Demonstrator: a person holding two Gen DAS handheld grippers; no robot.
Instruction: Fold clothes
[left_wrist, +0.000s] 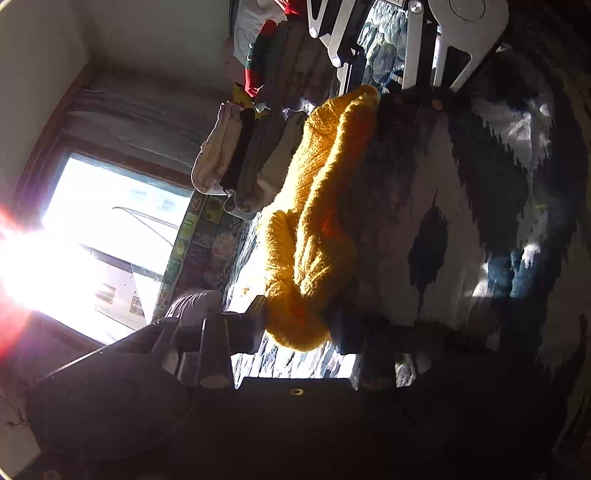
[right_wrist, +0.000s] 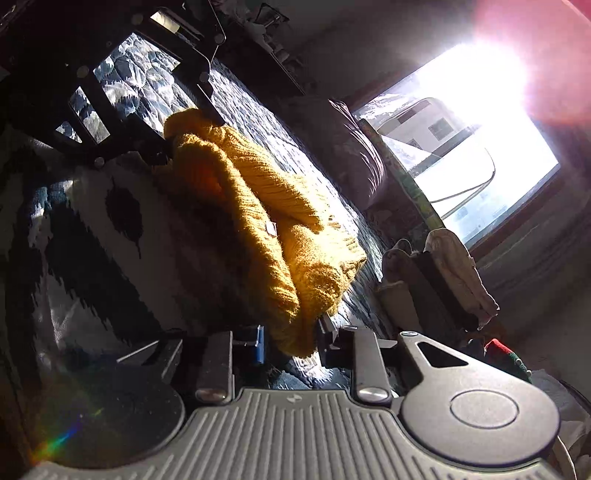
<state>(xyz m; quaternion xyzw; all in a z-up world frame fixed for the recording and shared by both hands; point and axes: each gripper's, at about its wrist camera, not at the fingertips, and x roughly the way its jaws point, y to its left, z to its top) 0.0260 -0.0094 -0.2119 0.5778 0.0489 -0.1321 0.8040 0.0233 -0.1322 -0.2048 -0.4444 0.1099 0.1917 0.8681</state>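
A yellow knitted sweater (left_wrist: 317, 221) hangs bunched between my two grippers, above a bed with a blue-and-white quilt (left_wrist: 295, 360). In the left wrist view my left gripper (left_wrist: 301, 326) is shut on the sweater's near end. My right gripper (left_wrist: 380, 86) holds the far end at the top of that view. The right wrist view shows the same sweater (right_wrist: 266, 221), with my right gripper (right_wrist: 290, 341) shut on its lower end. My left gripper (right_wrist: 177, 129) grips the other end at the upper left.
A black-and-white patterned blanket (right_wrist: 92, 240) lies under the sweater on the bed. A stack of folded clothes (left_wrist: 240, 158) stands near the bed's edge. A pillow (right_wrist: 354, 155) lies by the bright window (right_wrist: 480, 129), whose glare washes out part of both views.
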